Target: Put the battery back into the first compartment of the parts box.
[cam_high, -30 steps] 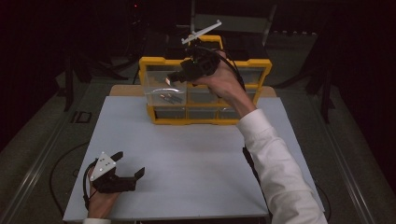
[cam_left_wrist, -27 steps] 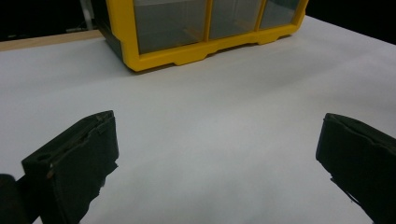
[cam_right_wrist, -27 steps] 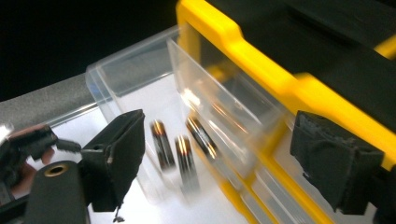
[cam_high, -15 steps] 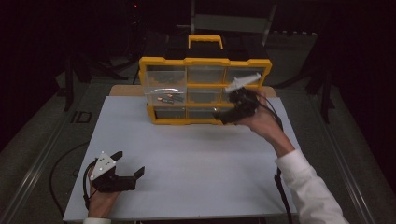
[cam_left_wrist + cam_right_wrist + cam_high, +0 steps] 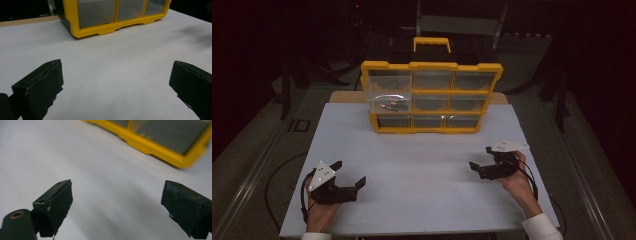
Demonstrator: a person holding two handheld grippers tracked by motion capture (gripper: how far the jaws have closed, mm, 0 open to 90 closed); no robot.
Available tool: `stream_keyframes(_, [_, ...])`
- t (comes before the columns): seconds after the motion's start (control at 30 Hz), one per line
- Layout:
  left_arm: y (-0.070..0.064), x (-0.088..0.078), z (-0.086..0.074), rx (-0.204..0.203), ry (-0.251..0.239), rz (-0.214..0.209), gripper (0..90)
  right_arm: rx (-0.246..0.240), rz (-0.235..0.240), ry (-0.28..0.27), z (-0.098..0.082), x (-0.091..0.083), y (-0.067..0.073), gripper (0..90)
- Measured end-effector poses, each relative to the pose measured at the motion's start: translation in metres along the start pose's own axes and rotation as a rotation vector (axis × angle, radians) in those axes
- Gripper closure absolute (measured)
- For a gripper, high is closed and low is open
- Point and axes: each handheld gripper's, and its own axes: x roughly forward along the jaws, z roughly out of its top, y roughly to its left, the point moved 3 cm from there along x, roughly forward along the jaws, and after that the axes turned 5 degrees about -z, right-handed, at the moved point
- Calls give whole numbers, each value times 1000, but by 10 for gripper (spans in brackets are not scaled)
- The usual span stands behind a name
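The yellow drawer box [image 5: 431, 97] stands at the far side of the white table [image 5: 422, 165], one drawer [image 5: 387, 104] sticking out. Both grippers, left [image 5: 348, 176] and right [image 5: 478, 159], rest near the front edge with jaws wide and empty, as if finished.

The high view looked forward and down from above the person's side, taking in the whole white worktop [image 5: 422, 165] and the yellow organizer [image 5: 432, 97] at its far edge. Each tool view sat low and close over the worktop, facing along its own jaws toward the organizer, and both shared its bottom yellow frame with the high view.
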Motion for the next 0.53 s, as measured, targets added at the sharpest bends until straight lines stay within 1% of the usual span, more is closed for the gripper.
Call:
stream_keyframes(0.03, [2,0,1,-2,-10,6,0,15,-2,-22,-7,-4,-2,97])
stream_keyframes(0.07, [2,0,1,-2,-10,6,0,20,-13,-43,-13,-8,-3,97])
stream_keyframes(0.13, [6,0,2,-3,-21,17,0,37,-3,-86,-23,-13,-5,97])
stream_keyframes(0.17, [8,0,3,-3,-24,20,0,29,-14,-106,-28,-15,-5,96])
stream_keyframes(0.2, [8,0,3,-3,-24,20,0,29,-14,-106,-28,-15,-5,96])
stream_keyframes(0.23, [9,0,4,-6,-31,25,0,23,-29,-123,-32,-17,-4,97])
stream_keyframes(0.27, [10,1,5,-2,-36,33,0,24,-23,-160,-37,-19,-3,96])
stream_keyframes(0.33, [11,1,5,-2,-36,36,0,18,-25,-167,-39,-20,-3,96])
stream_keyframes(0.37, [10,1,5,1,-35,37,0,22,-38,-188,-40,-22,-1,96])
stream_keyframes(0.4, [10,1,5,5,-36,35,0,22,-38,-188,-40,-22,-1,96])
stream_keyframes(0.47, [9,2,5,14,-35,36,0,43,-34,-218,-41,-24,-1,96])
stream_keyframes(0.53, [8,2,4,20,-30,32,0,57,-41,-229,-43,-25,-3,96])
